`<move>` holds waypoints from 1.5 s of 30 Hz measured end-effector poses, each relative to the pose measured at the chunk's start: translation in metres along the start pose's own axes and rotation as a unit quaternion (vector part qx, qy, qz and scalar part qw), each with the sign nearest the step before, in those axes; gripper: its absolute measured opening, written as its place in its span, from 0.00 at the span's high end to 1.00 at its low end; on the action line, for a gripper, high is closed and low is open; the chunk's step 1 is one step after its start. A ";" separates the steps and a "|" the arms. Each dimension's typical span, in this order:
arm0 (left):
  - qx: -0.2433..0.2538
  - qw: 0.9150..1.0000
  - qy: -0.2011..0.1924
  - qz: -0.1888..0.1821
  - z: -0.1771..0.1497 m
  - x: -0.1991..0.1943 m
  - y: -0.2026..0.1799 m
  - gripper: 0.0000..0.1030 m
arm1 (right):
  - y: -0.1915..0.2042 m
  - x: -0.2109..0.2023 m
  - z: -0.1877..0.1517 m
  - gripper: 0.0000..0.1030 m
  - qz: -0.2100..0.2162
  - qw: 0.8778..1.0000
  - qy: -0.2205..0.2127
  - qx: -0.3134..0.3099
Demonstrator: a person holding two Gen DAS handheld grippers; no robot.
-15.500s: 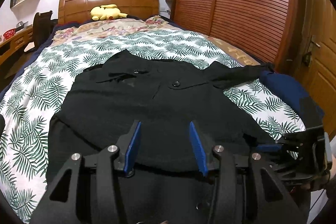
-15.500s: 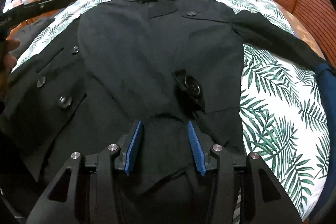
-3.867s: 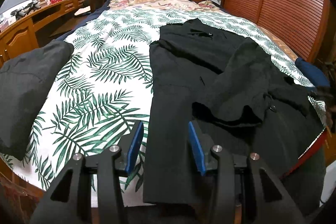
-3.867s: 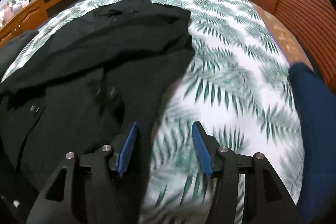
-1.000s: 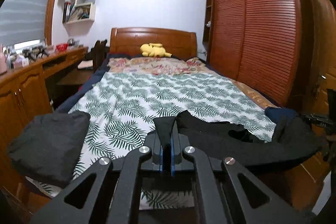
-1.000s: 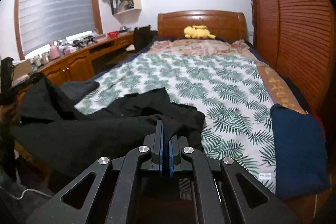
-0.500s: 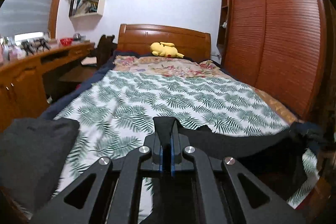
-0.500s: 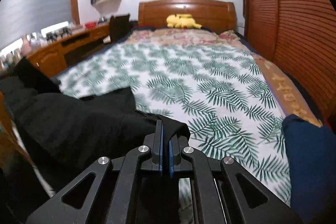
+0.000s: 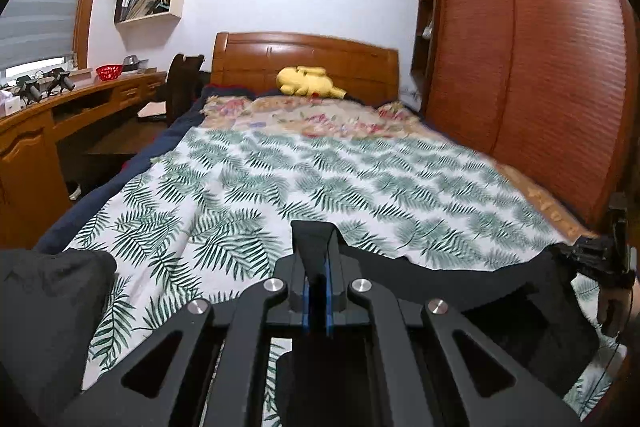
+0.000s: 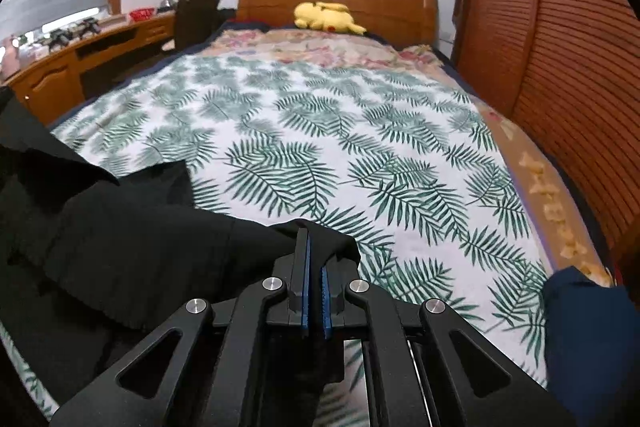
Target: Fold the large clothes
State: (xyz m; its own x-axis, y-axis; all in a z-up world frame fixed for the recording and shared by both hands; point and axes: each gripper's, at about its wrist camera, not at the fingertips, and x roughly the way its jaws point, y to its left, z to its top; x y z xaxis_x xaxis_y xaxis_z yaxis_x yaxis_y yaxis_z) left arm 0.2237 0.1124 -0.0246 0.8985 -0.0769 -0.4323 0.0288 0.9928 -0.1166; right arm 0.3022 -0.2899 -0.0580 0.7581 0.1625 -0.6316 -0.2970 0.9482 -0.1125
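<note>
A large black coat [image 9: 460, 279] hangs stretched between my two grippers above the near end of the bed [image 9: 360, 187]. In the left wrist view my left gripper [image 9: 316, 267] is shut on a fold of the coat's edge. The other gripper appears at the far right edge, holding the other end. In the right wrist view my right gripper [image 10: 314, 259] is shut on the black coat [image 10: 132, 251], whose bulk spreads to the left and covers the bed's near left part. The cloth below both grippers is hidden.
The bed has a green leaf-print sheet [image 10: 340, 147] and a yellow plush toy [image 9: 308, 81] by the wooden headboard. A folded dark grey garment [image 9: 44, 311] lies at near left, a navy one [image 10: 588, 331] at near right. A wooden desk [image 9: 60, 119] runs along the left, slatted wardrobe doors [image 9: 540, 67] along the right.
Both grippers have moved forward over the bed and lower, carrying the coat with them. The bed now looks closer, and the coat's far edge lies further up the sheet.
</note>
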 end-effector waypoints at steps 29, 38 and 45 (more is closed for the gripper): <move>-0.013 0.999 0.031 -0.024 -0.005 0.004 0.010 0.83 | 0.034 0.053 0.017 0.36 -0.066 0.994 0.090 -0.020; -0.028 0.999 0.028 -0.029 -0.007 -0.003 0.031 0.67 | 0.050 0.035 0.028 0.35 -0.031 0.997 0.070 -0.018; -0.028 0.998 0.040 -0.025 -0.016 0.002 0.034 0.66 | 0.115 0.038 0.032 0.35 0.042 0.993 0.070 -0.080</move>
State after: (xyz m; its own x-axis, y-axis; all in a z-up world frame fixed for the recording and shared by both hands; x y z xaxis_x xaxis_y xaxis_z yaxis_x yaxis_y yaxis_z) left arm 0.2192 0.1440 -0.0437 0.8588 -0.1353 -0.4942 0.0458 0.9809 -0.1890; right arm 0.3152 -0.1661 -0.0703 0.6420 0.1896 -0.7429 -0.4532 0.8754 -0.1682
